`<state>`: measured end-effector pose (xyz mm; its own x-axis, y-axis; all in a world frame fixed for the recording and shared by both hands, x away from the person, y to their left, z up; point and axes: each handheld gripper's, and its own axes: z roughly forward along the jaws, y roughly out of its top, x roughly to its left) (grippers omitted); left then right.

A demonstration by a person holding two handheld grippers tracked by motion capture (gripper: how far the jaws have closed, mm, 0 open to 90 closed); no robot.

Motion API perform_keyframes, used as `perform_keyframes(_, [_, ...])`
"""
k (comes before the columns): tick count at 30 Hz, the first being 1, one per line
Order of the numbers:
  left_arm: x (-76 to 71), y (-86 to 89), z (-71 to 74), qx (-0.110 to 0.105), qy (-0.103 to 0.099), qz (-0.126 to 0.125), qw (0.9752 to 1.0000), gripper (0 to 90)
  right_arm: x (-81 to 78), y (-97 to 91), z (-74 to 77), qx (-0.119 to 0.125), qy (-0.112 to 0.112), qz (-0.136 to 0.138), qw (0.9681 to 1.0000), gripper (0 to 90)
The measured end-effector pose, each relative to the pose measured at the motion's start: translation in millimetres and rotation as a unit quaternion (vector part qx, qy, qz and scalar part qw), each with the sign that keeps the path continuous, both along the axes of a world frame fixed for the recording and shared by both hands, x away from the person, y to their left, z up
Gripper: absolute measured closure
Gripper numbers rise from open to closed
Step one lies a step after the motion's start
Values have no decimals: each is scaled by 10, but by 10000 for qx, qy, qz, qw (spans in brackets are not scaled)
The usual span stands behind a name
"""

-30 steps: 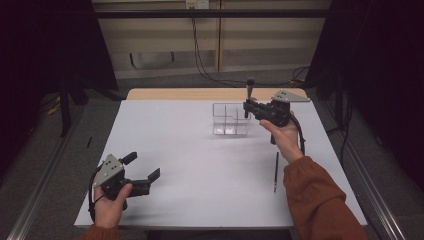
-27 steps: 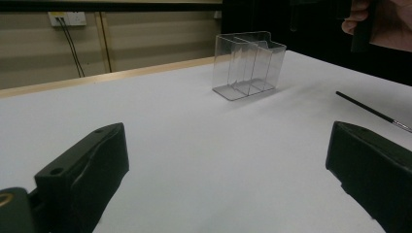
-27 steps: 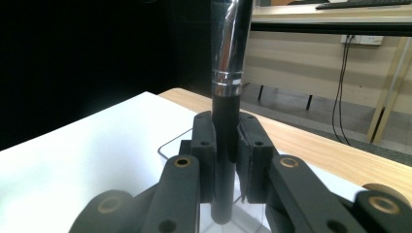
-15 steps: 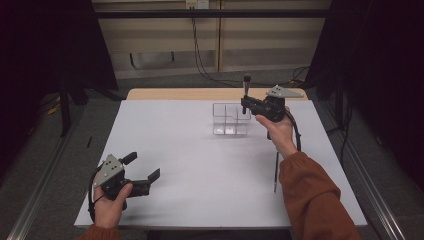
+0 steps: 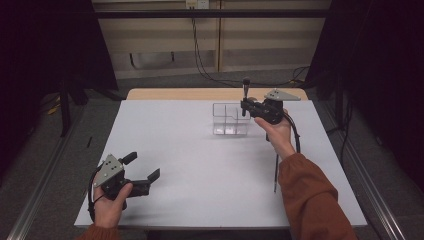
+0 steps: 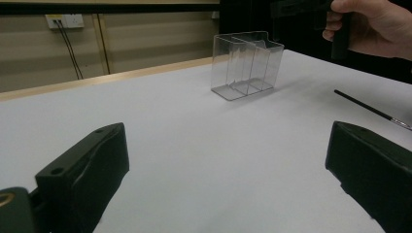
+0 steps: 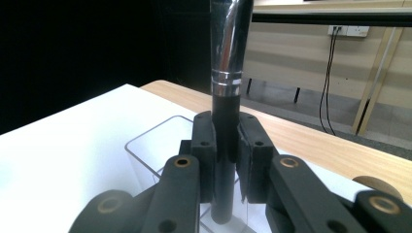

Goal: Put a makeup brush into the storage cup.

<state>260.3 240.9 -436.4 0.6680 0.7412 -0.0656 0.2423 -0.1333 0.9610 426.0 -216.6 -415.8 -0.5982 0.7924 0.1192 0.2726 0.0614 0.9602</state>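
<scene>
Upright, brush [image 7: 224,136] between right tongs [image 7: 226,141]

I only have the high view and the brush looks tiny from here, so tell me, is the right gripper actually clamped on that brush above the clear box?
Observer: Yes. In the right gripper view the right gripper has both pads pressed on the black handle of the brush, which stands upright.
Operator: Is its lower end over the box?
Observer: It hangs over an open compartment of the clear organizer.
Operator: And the left gripper?
Observer: The left gripper is open with nothing between its jaws, low over the white table.
Operator: Anything else lying around?
Observer: A second thin brush lies flat on the table.
</scene>
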Motion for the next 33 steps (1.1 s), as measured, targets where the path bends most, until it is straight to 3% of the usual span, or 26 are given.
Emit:
perform_keyframes(15, [0, -3, -2, 41, -2, -30, 10000, 23, 37, -21, -138, -35, 99, -65, 9999, 792])
perform_keyframes(33, [3, 22, -7, -85, 29, 23, 10000, 25, 49, -61, -273, -26, 233, -114, 9997, 792])
